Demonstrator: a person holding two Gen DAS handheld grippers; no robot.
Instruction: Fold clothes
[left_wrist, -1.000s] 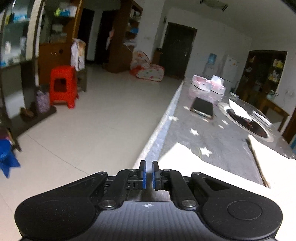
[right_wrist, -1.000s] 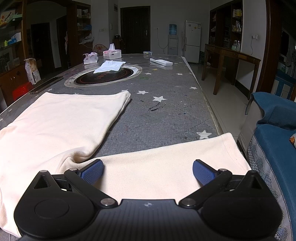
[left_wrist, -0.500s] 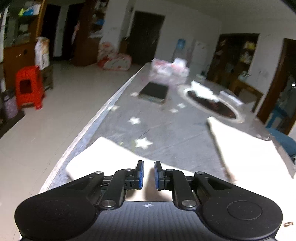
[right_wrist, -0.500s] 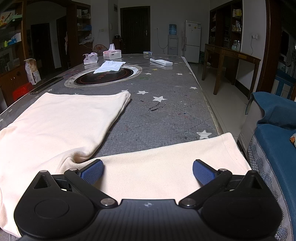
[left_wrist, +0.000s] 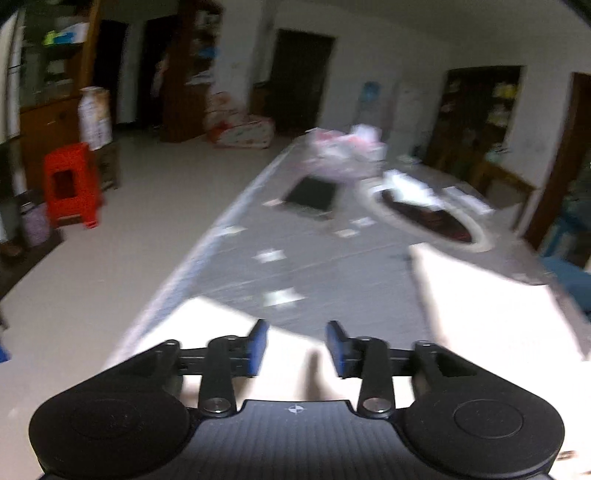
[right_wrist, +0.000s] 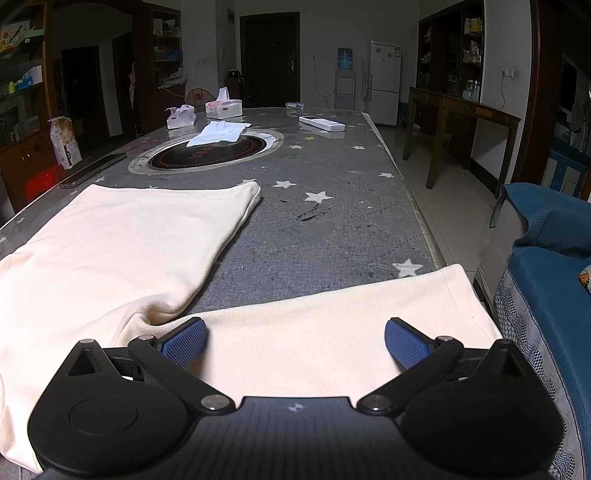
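Grey star-print table (right_wrist: 332, 229), cream garment (right_wrist: 110, 251) spread lower left of frame; my left claw (left_wrist: 295, 345) is opening, nothing pinched, right claw (right_wrist: 295, 341) spread wide above sleeve; next, regrip an edge.

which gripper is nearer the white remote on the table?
Right, though neither is close. The right gripper sits over the cream garment's sleeve, with the white remote far ahead on its side. The left gripper is opening over the opposite sleeve, across the table.
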